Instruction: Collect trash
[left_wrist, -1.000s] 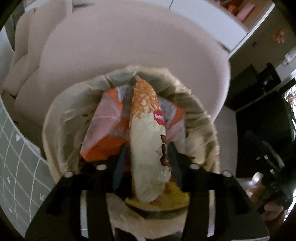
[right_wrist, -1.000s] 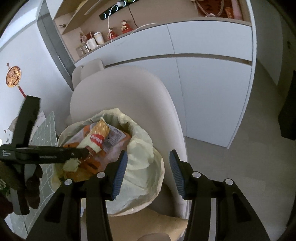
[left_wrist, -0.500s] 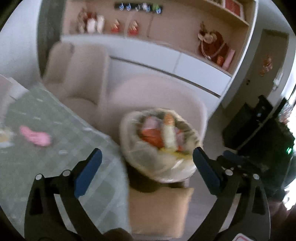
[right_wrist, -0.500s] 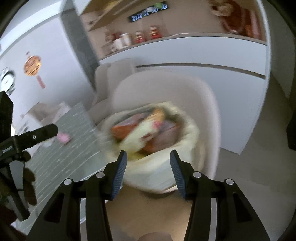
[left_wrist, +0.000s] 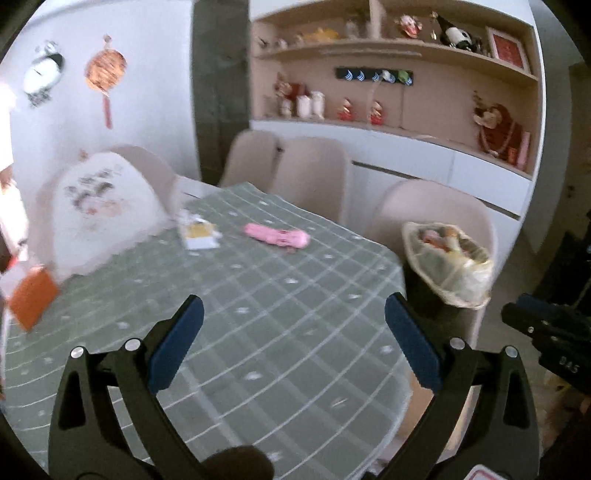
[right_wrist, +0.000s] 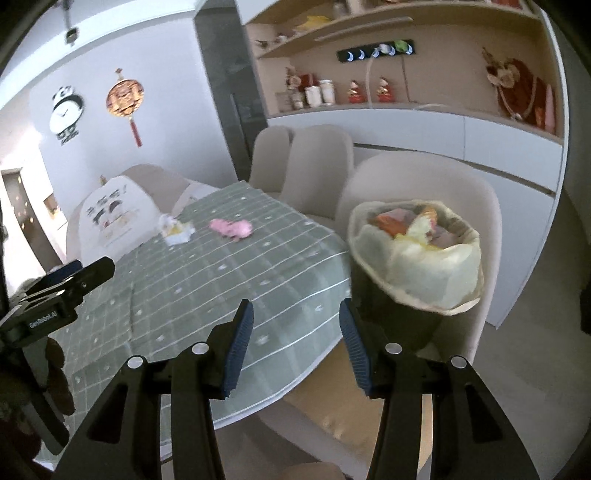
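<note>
Since a second ago we have drawn the left tool (left_wrist: 293, 332) back from the trash bin (left_wrist: 448, 264); both tools gape, empty. Ahead on the table (left_wrist: 258, 314): pink wrapper (left_wrist: 276, 236), yellow wrapper (left_wrist: 197, 234). Right tool (right_wrist: 295, 341) beside bin.

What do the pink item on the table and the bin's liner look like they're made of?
Pink item: probably soft plastic wrapper, crumpled and matte; blur leaves it open. Bin liner: thin translucent plastic film, pale yellow, wrinkled and folded over the rim.
</note>
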